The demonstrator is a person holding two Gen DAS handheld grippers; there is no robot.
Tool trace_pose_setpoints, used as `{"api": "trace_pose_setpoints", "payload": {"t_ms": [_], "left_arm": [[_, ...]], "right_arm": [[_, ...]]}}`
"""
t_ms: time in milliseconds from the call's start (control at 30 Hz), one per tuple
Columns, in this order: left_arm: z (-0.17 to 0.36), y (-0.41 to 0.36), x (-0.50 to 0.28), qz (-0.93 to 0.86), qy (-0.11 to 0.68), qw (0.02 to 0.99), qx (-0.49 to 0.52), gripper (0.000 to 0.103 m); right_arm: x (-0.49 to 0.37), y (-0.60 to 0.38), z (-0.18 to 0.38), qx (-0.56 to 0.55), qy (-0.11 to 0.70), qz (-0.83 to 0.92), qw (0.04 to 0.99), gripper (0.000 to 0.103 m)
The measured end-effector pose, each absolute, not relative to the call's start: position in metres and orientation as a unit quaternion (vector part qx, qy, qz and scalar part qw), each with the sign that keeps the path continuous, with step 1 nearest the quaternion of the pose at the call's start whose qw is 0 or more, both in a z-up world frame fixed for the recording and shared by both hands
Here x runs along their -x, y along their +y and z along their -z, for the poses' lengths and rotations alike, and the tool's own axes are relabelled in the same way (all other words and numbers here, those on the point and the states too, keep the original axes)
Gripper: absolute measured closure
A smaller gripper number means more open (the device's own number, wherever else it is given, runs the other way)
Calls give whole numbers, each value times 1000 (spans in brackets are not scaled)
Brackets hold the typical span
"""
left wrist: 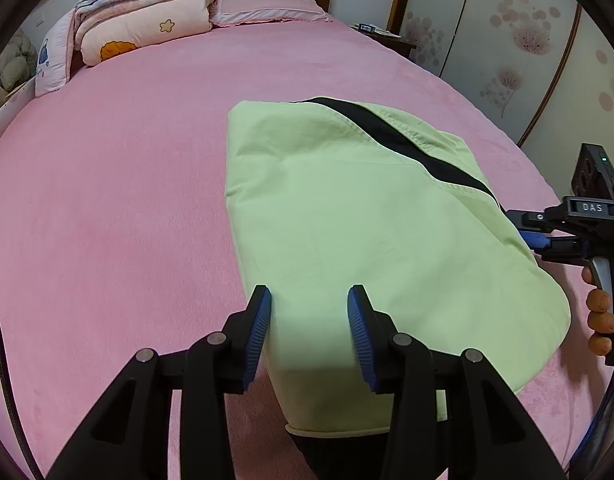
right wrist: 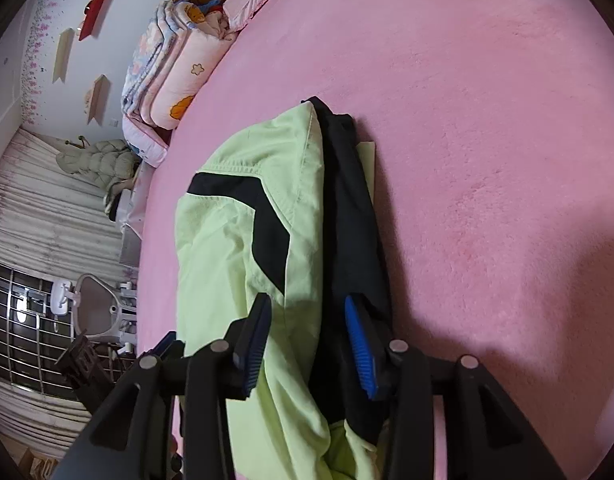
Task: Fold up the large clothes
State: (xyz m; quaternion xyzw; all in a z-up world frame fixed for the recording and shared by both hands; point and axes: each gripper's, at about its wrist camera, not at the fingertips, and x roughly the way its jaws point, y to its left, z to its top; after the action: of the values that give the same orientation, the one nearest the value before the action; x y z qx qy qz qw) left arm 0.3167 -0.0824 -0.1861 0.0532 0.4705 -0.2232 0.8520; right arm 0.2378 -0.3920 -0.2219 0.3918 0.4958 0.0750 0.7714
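A light green garment with black stripes (left wrist: 359, 216) lies folded on the pink bed (left wrist: 127, 184). My left gripper (left wrist: 309, 300) is open, its blue pads straddling the garment's near edge. My right gripper (right wrist: 307, 312) is open, with green and black cloth (right wrist: 303, 220) lying between its jaws. In the left wrist view the right gripper (left wrist: 547, 236) sits at the garment's right edge, held by a hand.
A stack of folded quilts (left wrist: 147, 12) and a pink pillow (left wrist: 267, 10) sit at the headboard. A patterned wardrobe (left wrist: 507, 40) stands right of the bed. A chair (right wrist: 95, 308) and curtains (right wrist: 47, 208) are beside the bed.
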Motion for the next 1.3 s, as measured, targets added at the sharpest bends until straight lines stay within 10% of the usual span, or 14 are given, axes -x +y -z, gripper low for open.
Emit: {"api": "trace_pose_setpoints", "payload": {"t_ms": [167,267,367,700,1300], "left_arm": [[187,-81,-318,223,474,850,-50,64],[187,-82,-317,224,475,849,-51,63],[188,-82,-317,225,476,849,-52,59],[199,-89,-303,239,456,850,-108,47],[201,-84,-299,240,470,845,-81,45]], "right_arm": [[-248,-387,226,-406,483,-91,770,61],[-249,-373,217,-348,497,-86,791,93],[-248,-364,202,-282,499,-65,817,101],[-259,-341,194,-41,515,14,856,102],[-227,-335,157,-100,470,-31,877,95]]}}
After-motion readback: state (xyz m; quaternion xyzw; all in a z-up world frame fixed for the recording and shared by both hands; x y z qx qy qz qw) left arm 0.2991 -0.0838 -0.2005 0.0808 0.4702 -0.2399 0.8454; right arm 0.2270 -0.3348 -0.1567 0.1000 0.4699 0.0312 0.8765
